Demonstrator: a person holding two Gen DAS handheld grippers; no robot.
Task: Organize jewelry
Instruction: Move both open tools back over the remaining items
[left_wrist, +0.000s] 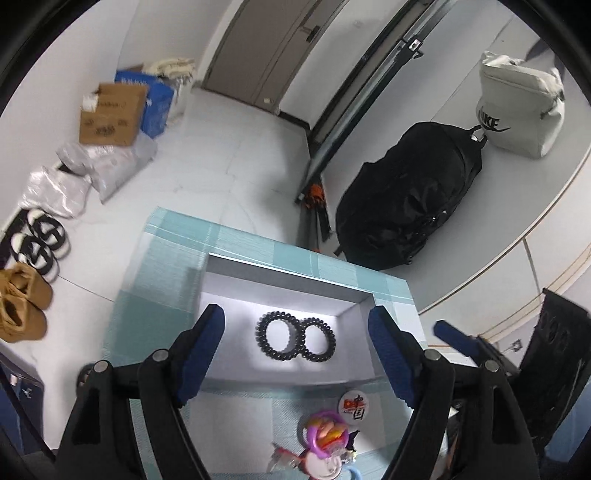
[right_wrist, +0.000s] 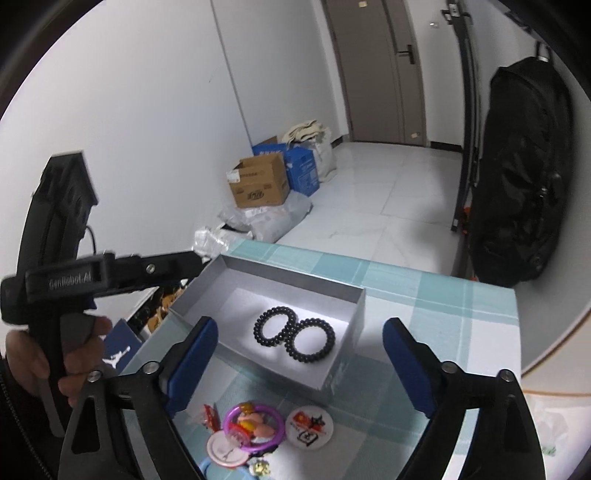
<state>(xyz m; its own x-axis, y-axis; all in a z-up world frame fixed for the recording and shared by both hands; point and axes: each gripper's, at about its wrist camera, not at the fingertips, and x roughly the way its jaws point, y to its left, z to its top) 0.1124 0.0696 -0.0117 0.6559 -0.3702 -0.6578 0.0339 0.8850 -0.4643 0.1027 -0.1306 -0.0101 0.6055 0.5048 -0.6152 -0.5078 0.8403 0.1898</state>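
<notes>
Two black beaded bracelets (left_wrist: 295, 338) (right_wrist: 294, 335) lie side by side, touching, inside a shallow grey box (left_wrist: 236, 295) (right_wrist: 207, 291) on a teal checked tablecloth (left_wrist: 166, 258) (right_wrist: 424, 306). My left gripper (left_wrist: 296, 312) is open above the box's near side, with nothing between its blue pads. My right gripper (right_wrist: 300, 323) is also open and empty, just in front of the box. On the cloth in front of the box lie a purple ring toy (left_wrist: 325, 428) (right_wrist: 255, 424) and a round badge (left_wrist: 352, 404) (right_wrist: 308, 426). In the right wrist view a hand (right_wrist: 33, 365) holds the left gripper's handle.
The table's far edge drops to a white tiled floor (right_wrist: 369, 192). A black backpack (left_wrist: 406, 199) (right_wrist: 524, 184) hangs at the right. Cardboard and blue boxes (right_wrist: 262, 181) and plastic bags stand by the wall; shoes (left_wrist: 22, 295) lie at the left.
</notes>
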